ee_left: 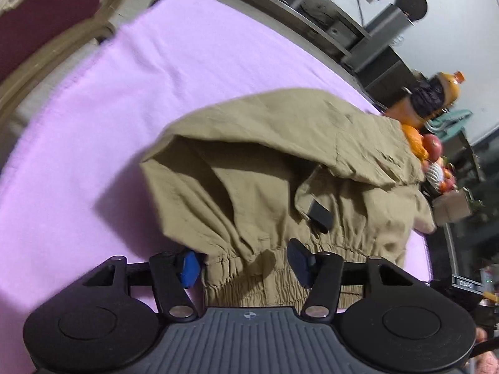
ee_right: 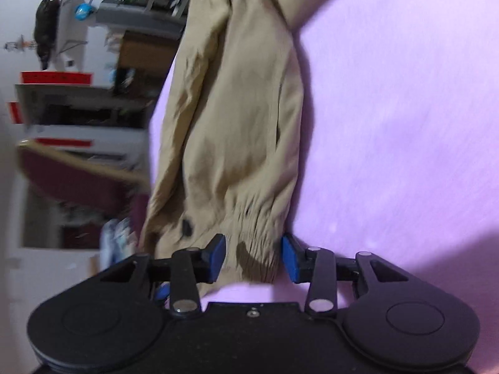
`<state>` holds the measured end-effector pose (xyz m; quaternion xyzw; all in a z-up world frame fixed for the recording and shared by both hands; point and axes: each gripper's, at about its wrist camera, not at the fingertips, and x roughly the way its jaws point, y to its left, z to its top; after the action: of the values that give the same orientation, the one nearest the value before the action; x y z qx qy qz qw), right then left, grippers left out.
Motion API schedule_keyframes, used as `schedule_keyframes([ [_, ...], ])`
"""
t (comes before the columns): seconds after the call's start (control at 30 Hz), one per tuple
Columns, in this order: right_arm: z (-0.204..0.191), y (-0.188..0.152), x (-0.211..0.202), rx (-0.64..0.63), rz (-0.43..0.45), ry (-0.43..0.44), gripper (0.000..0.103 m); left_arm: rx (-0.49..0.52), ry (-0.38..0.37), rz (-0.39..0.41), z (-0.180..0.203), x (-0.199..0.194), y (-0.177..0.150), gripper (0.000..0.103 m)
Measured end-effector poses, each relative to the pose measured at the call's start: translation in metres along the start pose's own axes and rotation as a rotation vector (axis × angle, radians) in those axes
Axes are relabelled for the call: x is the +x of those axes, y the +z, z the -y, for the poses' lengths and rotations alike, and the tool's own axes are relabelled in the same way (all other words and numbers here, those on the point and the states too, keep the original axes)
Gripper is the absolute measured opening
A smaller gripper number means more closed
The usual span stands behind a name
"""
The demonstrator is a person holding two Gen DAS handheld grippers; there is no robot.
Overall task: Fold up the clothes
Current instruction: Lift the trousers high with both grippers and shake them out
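Note:
A khaki garment (ee_left: 265, 143) with elastic gathered edges lies bunched on a lilac blanket (ee_left: 124, 93). In the left wrist view its top layer is folded over and lifted, casting a shadow on the blanket. My left gripper (ee_left: 243, 265) is shut on the gathered elastic band, which fills the gap between the blue pads. A black tab (ee_left: 319, 218) shows on the cloth just ahead. In the right wrist view the khaki garment (ee_right: 237, 109) stretches away in a long twisted strip over the blanket (ee_right: 405, 109). My right gripper (ee_right: 254, 257) is shut on its gathered cuff.
A chair with a maroon seat (ee_left: 37, 21) stands beyond the blanket's far left edge, and also shows as the chair (ee_right: 71, 174). Fruit (ee_left: 430, 146) and an orange bottle (ee_left: 449, 87) sit at the right edge. Shelving (ee_right: 78, 103) stands off the blanket.

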<state>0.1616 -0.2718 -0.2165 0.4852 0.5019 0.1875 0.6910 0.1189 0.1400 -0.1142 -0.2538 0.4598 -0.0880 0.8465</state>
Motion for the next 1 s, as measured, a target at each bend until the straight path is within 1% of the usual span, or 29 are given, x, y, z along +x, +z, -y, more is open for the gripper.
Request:
schedule_keyframes([
  [0.03,0.001,0.0,0.001,0.004,0.018,0.015,0.039,-0.004,-0.022,-0.007,-0.001,0.002,0.001,0.054],
  [0.1,0.004,-0.001,0.004,0.012,0.053,0.045,0.039,-0.039,-0.041,0.002,-0.006,0.003,0.002,0.056],
  [0.2,0.009,-0.002,0.008,0.025,0.106,0.09,0.041,-0.091,-0.07,0.016,-0.014,0.004,0.004,0.063],
  [0.23,0.01,-0.002,0.009,0.029,0.124,0.105,0.042,-0.105,-0.079,0.02,-0.015,0.005,0.005,0.069],
  [0.27,0.012,-0.003,0.011,0.033,0.141,0.12,0.041,-0.103,-0.087,0.017,-0.012,0.007,0.006,0.072],
  [0.3,0.013,-0.003,0.012,0.037,0.159,0.135,0.041,-0.084,-0.091,0.01,-0.008,0.009,0.007,0.073],
  [0.37,0.006,-0.004,0.019,0.011,0.15,0.1,0.041,-0.019,-0.073,-0.008,0.007,0.015,0.007,0.072],
  [0.4,0.001,-0.004,0.024,-0.013,0.134,0.059,0.04,0.018,-0.042,-0.018,0.015,0.017,0.008,0.069],
  [0.43,-0.004,-0.003,0.026,-0.031,0.119,0.008,0.028,0.052,0.005,-0.033,0.022,0.019,0.009,0.052],
  [0.47,-0.008,-0.004,0.03,-0.031,0.117,-0.05,0.015,0.08,0.049,-0.051,0.028,0.02,0.01,0.025],
  [0.5,-0.012,-0.004,0.031,-0.019,0.117,-0.087,0.014,0.082,0.083,-0.076,0.032,0.019,0.013,0.013],
  [0.53,-0.016,-0.003,0.031,-0.003,0.121,-0.104,0.013,0.078,0.107,-0.098,0.035,0.017,0.017,0.007],
  [0.57,-0.023,-0.003,0.028,0.005,0.128,-0.104,0.012,0.054,0.091,-0.106,0.038,0.011,0.02,0.006],
  [0.63,-0.051,-0.003,0.01,-0.033,0.153,-0.07,0.011,0.018,0.02,-0.096,0.046,-0.009,0.028,0.006],
  [0.7,-0.08,-0.004,-0.009,-0.075,0.178,-0.033,0.011,-0.01,-0.077,-0.058,0.061,-0.036,0.037,0.006],
  [0.8,-0.141,-0.004,-0.057,-0.18,0.266,0.024,0.011,-0.041,-0.208,0.014,0.091,-0.083,0.057,0.006],
  [0.87,-0.183,-0.003,-0.091,-0.252,0.326,0.062,0.01,-0.073,-0.303,0.083,0.114,-0.122,0.076,0.006],
  [0.9,-0.205,-0.002,-0.114,-0.283,0.367,0.095,0.01,-0.092,-0.368,0.131,0.125,-0.145,0.086,0.006],
  [0.97,-0.251,-0.003,-0.163,-0.354,0.46,0.174,0.01,-0.153,-0.536,0.256,0.141,-0.197,0.102,0.006],
  [1.0,-0.272,-0.009,-0.19,-0.4,0.52,0.221,0.01,-0.187,-0.626,0.319,0.147,-0.221,0.104,0.006],
])
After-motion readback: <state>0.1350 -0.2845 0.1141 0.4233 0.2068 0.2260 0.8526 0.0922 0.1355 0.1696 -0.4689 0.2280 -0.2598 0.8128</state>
